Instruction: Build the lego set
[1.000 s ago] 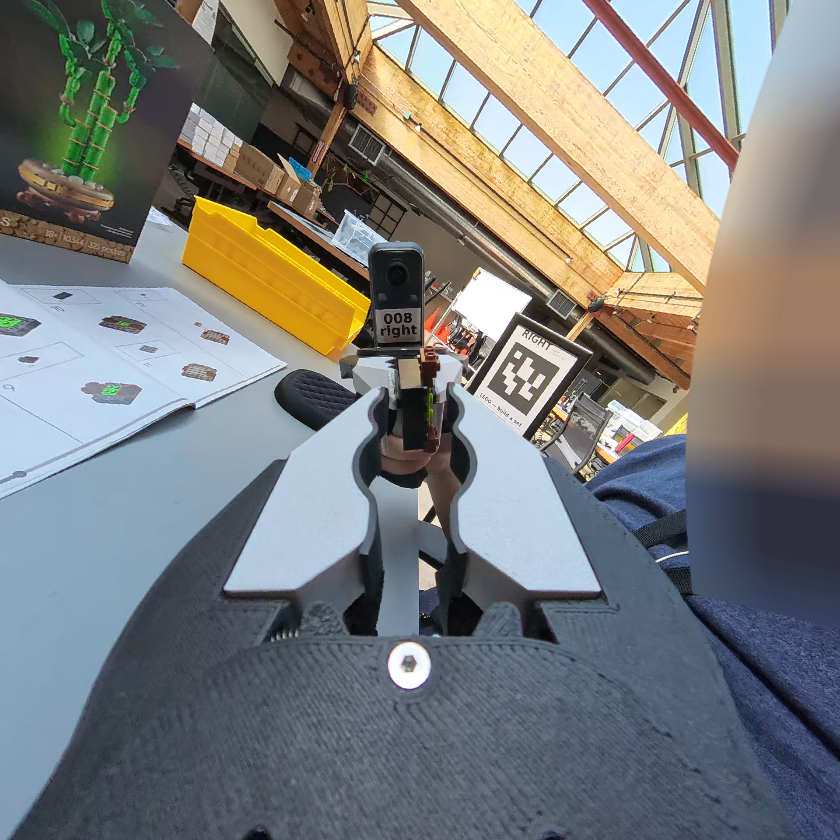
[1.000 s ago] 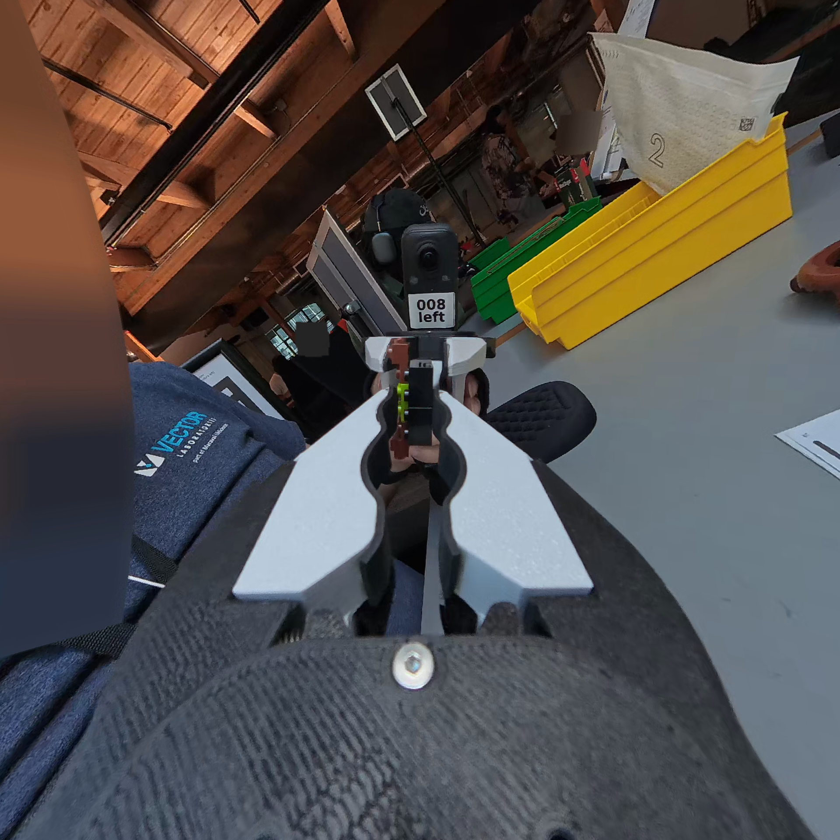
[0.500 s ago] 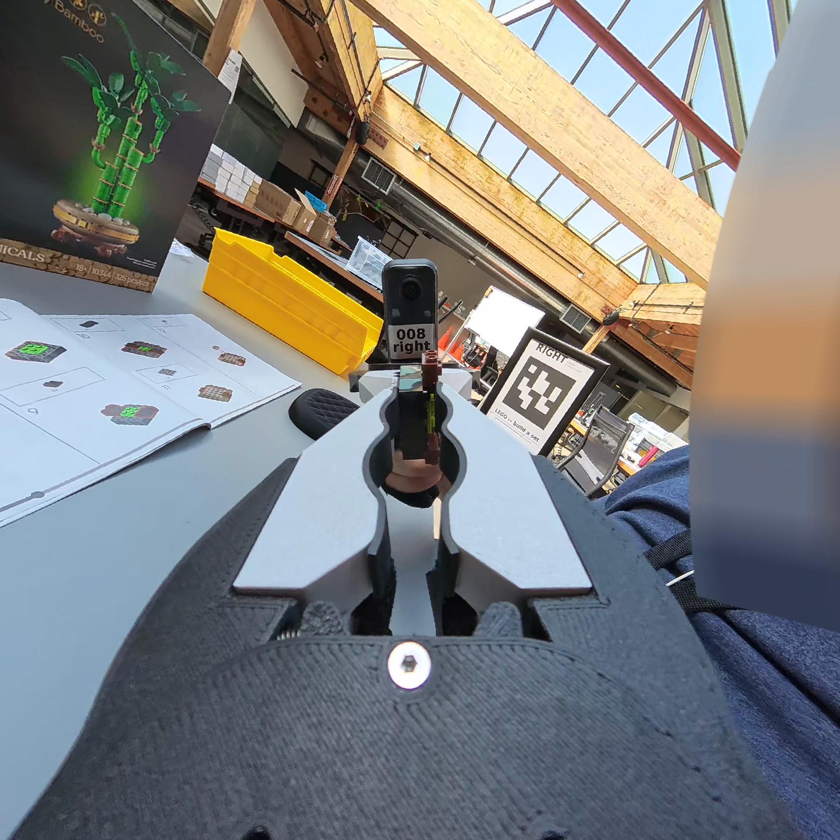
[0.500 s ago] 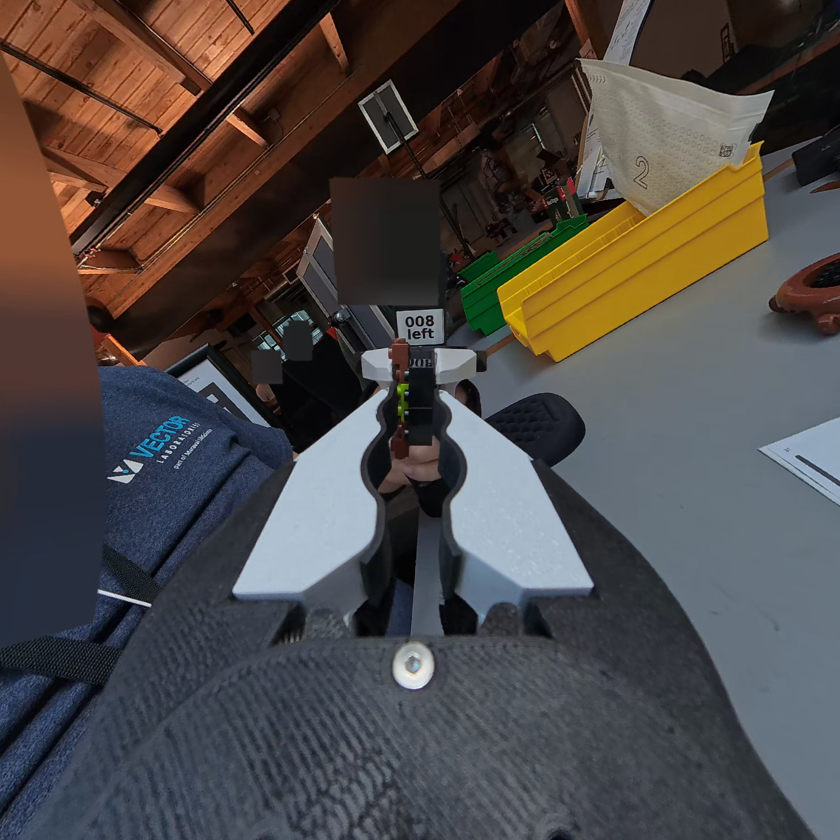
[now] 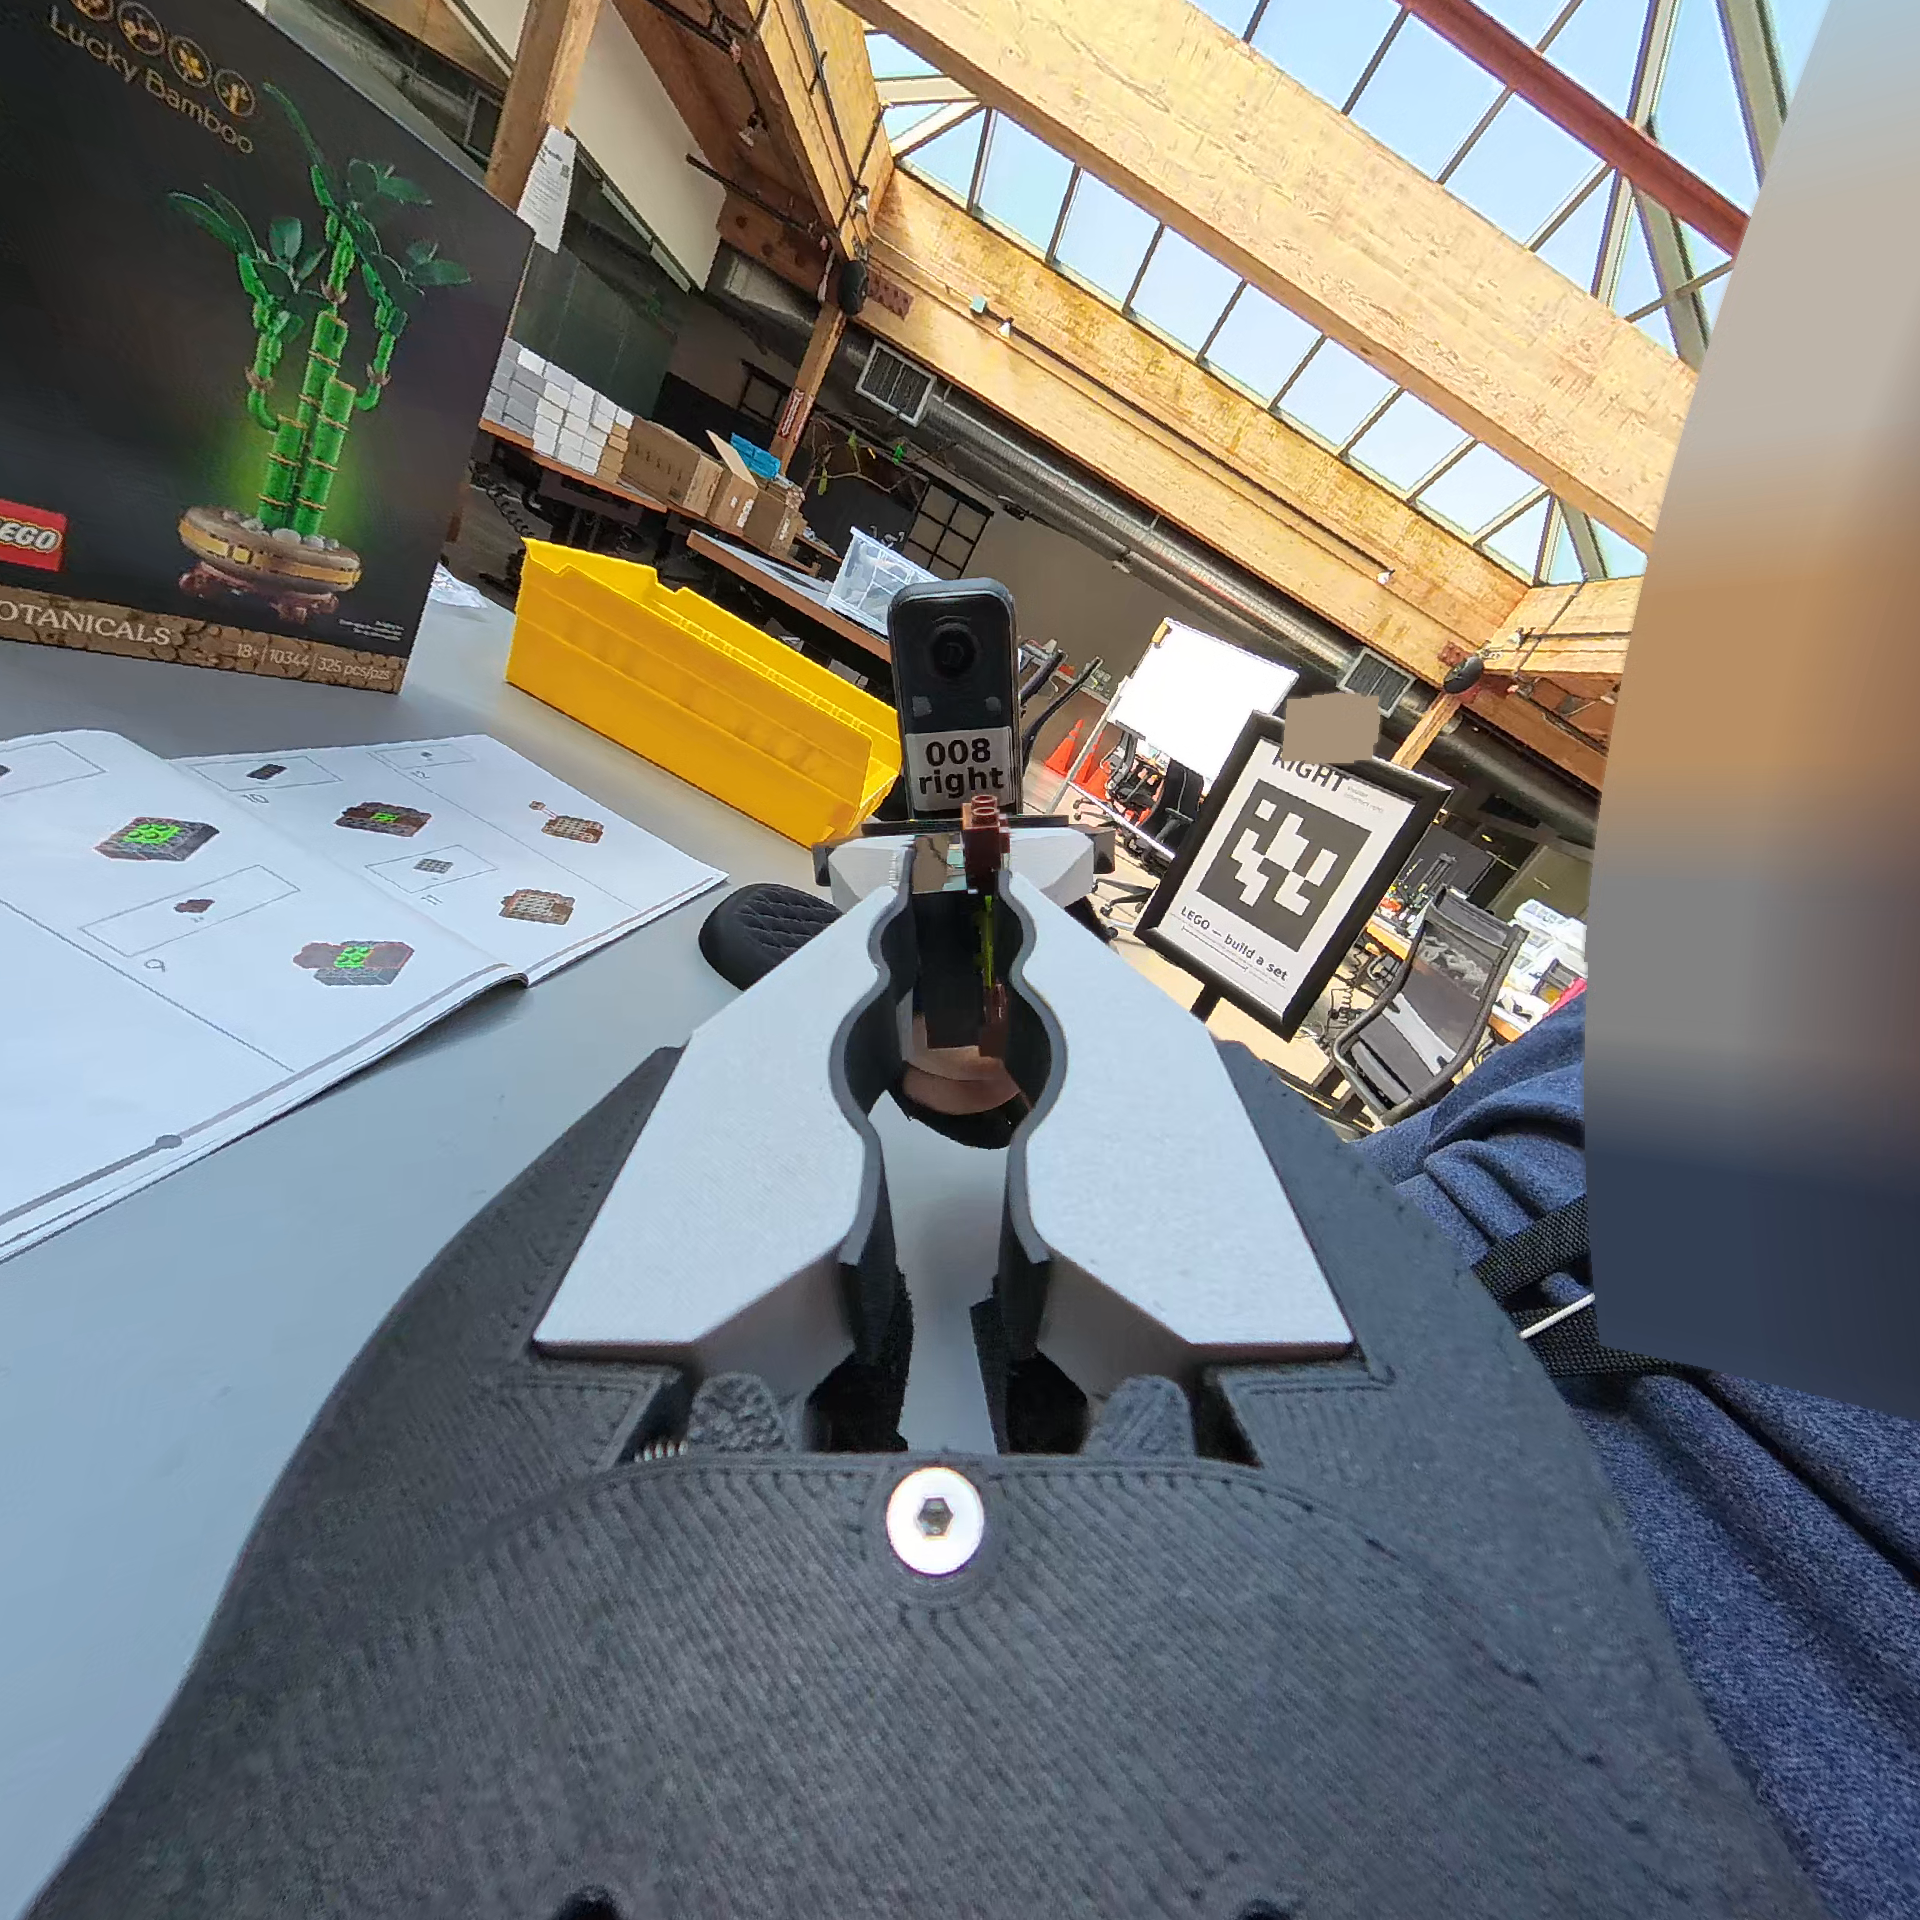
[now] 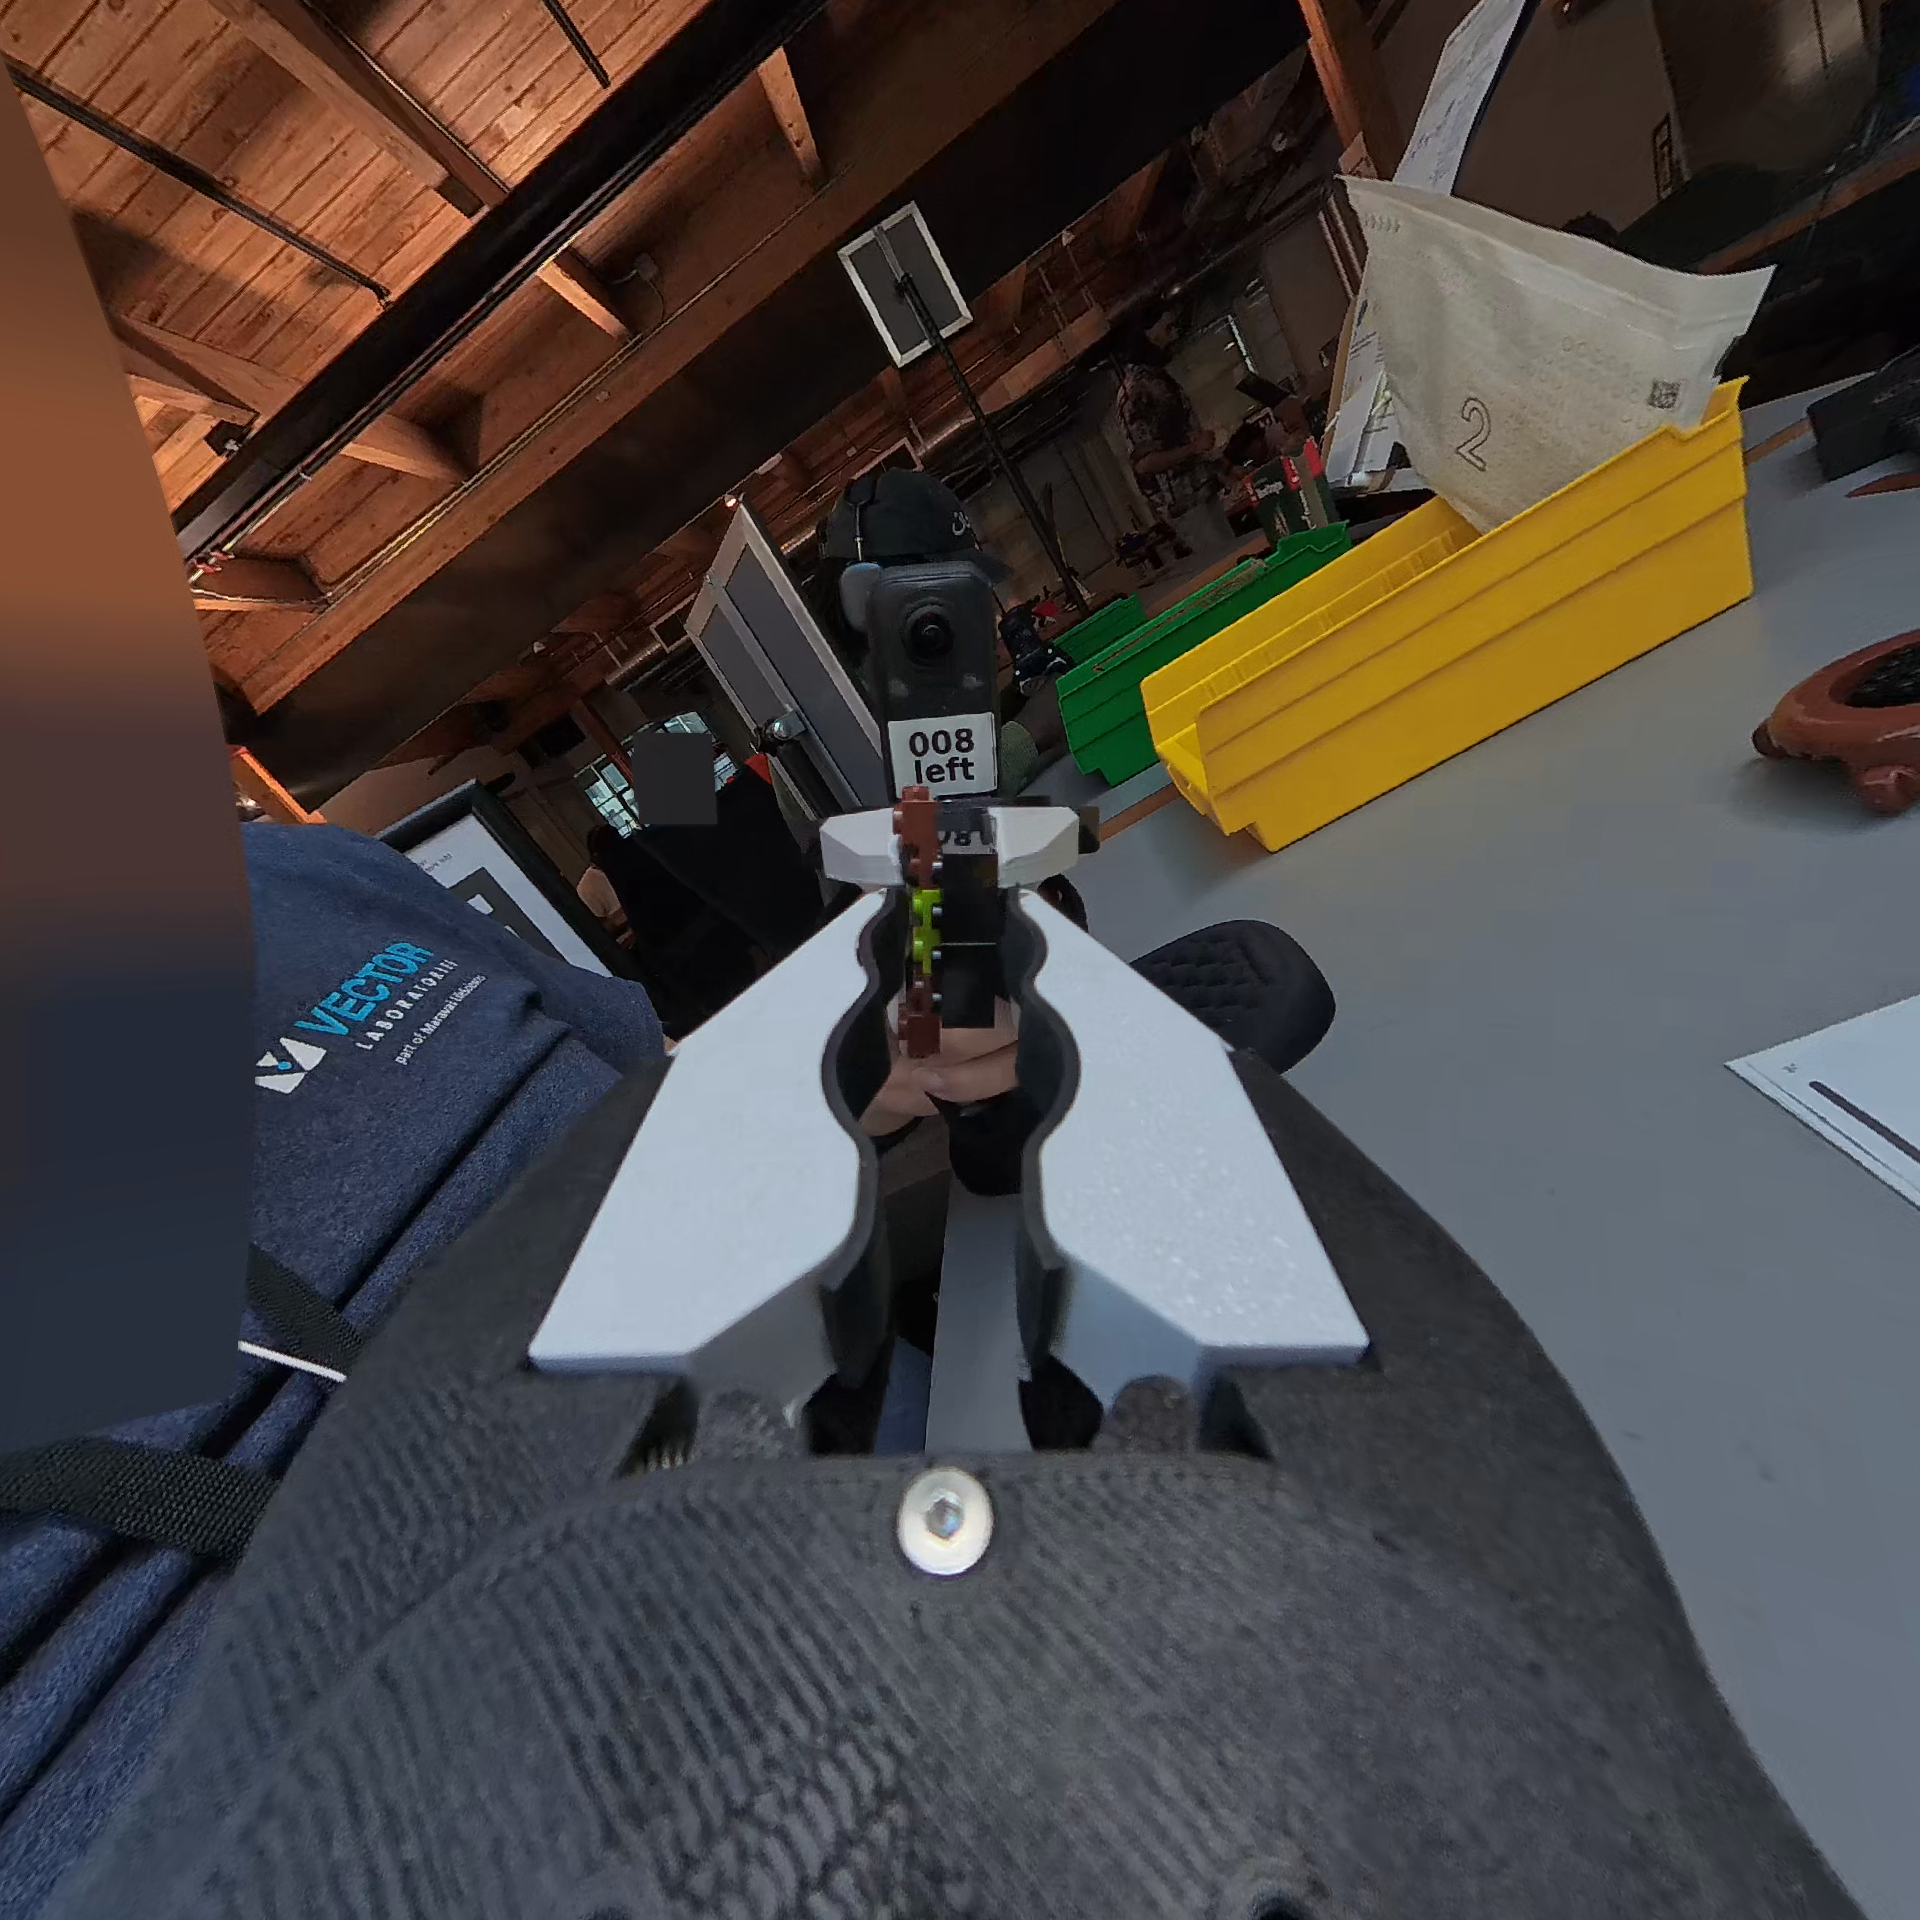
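My left gripper and right gripper meet tip to tip above the worktop's near edge. Both pairs of jaws pinch the same small lego block, black with brown and lime plates, held clear of the worktop. Beyond it, an open instruction booklet lies flat. The set's box stands by the far edge beside a yellow bin.
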